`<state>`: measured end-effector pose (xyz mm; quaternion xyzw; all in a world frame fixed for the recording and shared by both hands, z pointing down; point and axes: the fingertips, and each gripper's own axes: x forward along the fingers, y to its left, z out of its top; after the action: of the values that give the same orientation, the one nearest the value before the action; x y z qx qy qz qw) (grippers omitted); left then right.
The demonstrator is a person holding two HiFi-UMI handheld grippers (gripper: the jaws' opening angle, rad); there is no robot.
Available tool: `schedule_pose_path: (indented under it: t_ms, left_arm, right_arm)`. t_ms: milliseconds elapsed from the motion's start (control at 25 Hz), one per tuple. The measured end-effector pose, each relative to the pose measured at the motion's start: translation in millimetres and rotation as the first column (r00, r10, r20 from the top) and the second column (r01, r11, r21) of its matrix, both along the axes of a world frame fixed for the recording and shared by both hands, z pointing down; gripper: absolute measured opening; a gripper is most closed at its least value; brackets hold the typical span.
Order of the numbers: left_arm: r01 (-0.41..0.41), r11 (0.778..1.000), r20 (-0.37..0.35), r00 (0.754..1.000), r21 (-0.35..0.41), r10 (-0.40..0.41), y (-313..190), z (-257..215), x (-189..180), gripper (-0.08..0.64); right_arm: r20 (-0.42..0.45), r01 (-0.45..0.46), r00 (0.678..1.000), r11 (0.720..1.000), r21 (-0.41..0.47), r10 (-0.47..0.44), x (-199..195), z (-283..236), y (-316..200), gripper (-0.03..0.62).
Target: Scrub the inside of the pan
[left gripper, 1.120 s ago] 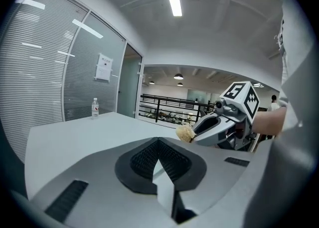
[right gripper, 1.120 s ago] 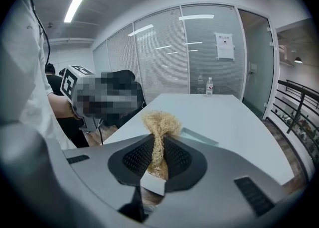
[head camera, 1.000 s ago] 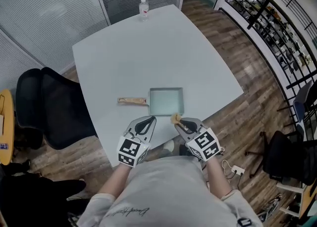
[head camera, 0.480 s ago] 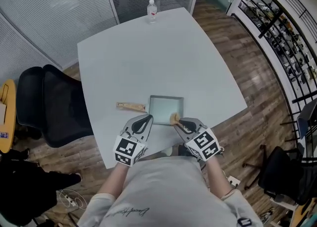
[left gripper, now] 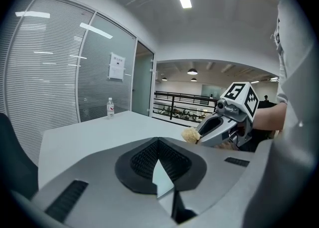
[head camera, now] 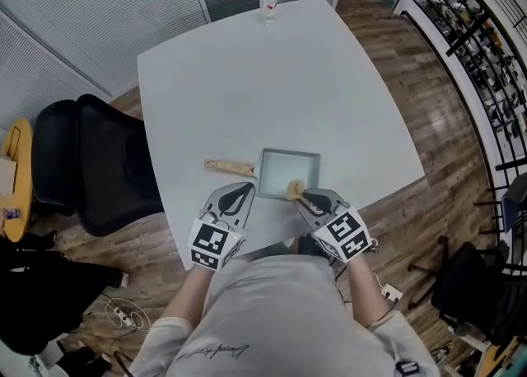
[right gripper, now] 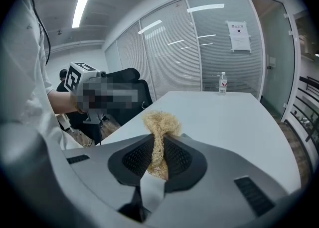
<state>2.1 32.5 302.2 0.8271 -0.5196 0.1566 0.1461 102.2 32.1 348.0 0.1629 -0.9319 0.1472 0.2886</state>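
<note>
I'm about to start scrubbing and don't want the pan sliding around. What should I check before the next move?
1. Scrubber clamped in right tongs: ok.
2. Pan sitting upright on table: ok.
3. Handle held by left tongs: not ok, they are shut on nothing.
4. Scrubber over the pan: ok, at its near rim.
5. Scrubber touching pan floor: cannot tell.
</note>
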Motion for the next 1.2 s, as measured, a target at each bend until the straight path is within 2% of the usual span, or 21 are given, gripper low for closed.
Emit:
schedule_pose_path:
  t_ms: [200, 440, 720, 840, 960, 1080, 1200]
  left_arm:
    - [-0.024, 1.0, 0.005, 1.0, -0.012, 0.024, 0, 1, -15, 0.012]
    - [-0.084, 0.996, 0.072, 0.994, -0.011, 0.085, -12, 3, -29, 0.012]
    - [-0.191, 0.977, 0.134, 0.97, -0.094, 0.203, -20, 33, -44, 0.012]
    - [-0.257, 0.957, 0.185, 0.942, -0.137, 0.28, -23, 51, -46, 0.012]
    - [-0.324, 0.927, 0.24, 0.9, -0.187, 0.363, -24, 72, -50, 0.012]
    - [-0.389, 0.893, 0.292, 0.847, -0.227, 0.444, -29, 91, -58, 0.012]
    - [-0.453, 0.851, 0.341, 0.781, -0.266, 0.523, -30, 105, -58, 0.014]
  right_arm:
    - [-0.023, -0.012, 1.0, 1.0, 0.0, 0.012, -5, 0, 4, 0.069]
    - [-0.054, -0.037, 0.998, 0.999, -0.009, 0.037, -3, 4, -5, 0.07]
    - [-0.128, -0.036, 0.991, 0.999, 0.001, 0.036, -6, 18, -14, 0.07]
    - [-0.146, -0.036, 0.989, 0.999, -0.016, 0.034, -6, 27, -19, 0.069]
    - [-0.16, -0.038, 0.987, 0.999, -0.029, 0.033, -7, 37, -24, 0.069]
    - [-0.165, -0.036, 0.986, 0.999, -0.038, 0.029, -14, 47, -31, 0.069]
    - [-0.178, -0.03, 0.984, 0.997, -0.066, 0.017, -16, 54, -28, 0.069]
